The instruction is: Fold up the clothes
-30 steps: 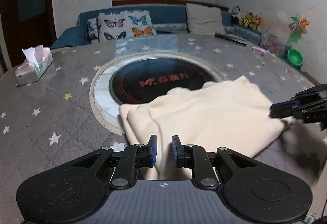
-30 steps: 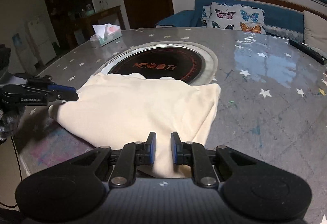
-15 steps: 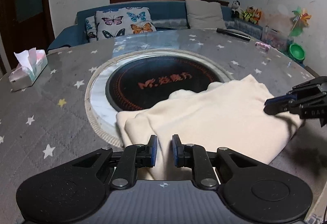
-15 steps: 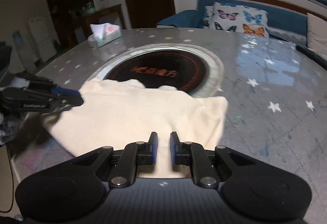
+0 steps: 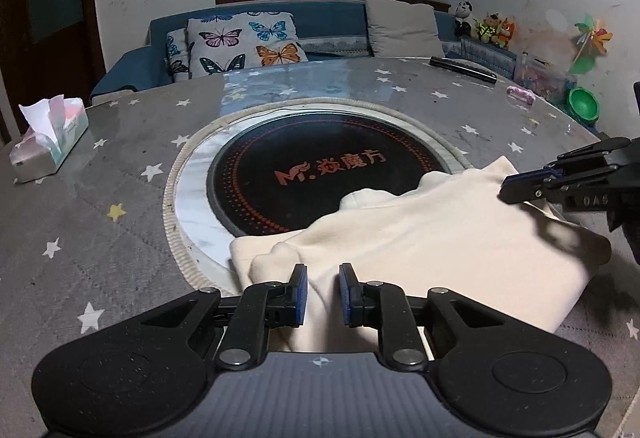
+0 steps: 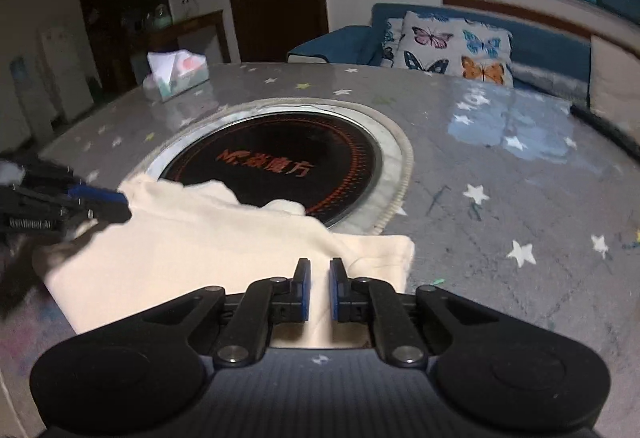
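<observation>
A cream garment (image 5: 432, 238) lies folded on the round grey star-patterned table, partly over the black glass disc at its centre. My left gripper (image 5: 323, 290) holds its narrow jaws over the garment's near edge, and cloth shows in the gap between them. My right gripper (image 6: 319, 288) stands the same way over the opposite edge of the garment (image 6: 192, 242). Each gripper shows in the other's view: the right one (image 5: 516, 190) at the garment's far right corner, the left one (image 6: 116, 204) at its left corner.
The black disc with red lettering (image 5: 320, 170) sits in a pale ring. A tissue box (image 5: 48, 142) stands at the table's left. A dark remote (image 5: 464, 68) lies at the far right edge. A blue sofa with butterfly cushions (image 5: 240, 38) is behind the table.
Both grippers have lifted and pulled back a little toward the near table edge, and the garment has shifted with them. The jaw gaps look unchanged.
</observation>
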The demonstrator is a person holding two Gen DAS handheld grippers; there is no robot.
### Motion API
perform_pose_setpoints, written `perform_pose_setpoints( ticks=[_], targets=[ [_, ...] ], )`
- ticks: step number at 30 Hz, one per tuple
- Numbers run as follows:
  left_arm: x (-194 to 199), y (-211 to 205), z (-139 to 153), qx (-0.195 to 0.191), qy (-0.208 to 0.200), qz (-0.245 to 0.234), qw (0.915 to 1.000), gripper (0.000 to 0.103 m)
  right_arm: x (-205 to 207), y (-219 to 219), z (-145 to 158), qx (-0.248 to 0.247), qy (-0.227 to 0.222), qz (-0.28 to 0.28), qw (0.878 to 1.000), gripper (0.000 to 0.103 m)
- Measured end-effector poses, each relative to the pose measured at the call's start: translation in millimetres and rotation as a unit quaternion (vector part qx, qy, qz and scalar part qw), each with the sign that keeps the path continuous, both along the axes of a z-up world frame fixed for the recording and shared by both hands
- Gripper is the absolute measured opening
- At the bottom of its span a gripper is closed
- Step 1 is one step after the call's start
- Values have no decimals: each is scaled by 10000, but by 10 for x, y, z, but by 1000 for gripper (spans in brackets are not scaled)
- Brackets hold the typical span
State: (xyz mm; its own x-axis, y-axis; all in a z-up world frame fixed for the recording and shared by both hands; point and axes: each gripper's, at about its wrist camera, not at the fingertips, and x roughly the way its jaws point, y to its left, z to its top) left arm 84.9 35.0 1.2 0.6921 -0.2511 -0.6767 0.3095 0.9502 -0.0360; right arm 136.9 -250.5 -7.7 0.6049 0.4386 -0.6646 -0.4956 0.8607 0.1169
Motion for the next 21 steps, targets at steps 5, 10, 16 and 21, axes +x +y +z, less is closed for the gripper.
perform_pose_setpoints(
  ticks=[5,10,16,21],
  targets=[
    [75,27,-5,-15,23,105,9999,20,43,-11,24,-61,-55,-98,9999,7],
    [135,85,-21,-98,75,146,9998,20,-14,84,96,-132,-84,70,9999,8],
    [174,266,15,-392,140,415,9983,20,-262,337,326,-245,-312,629,9972,10],
    [116,487,152,-577,116,817,9949,25,-587,800,366,-410,-442,1628,9848,14]
  ],
)
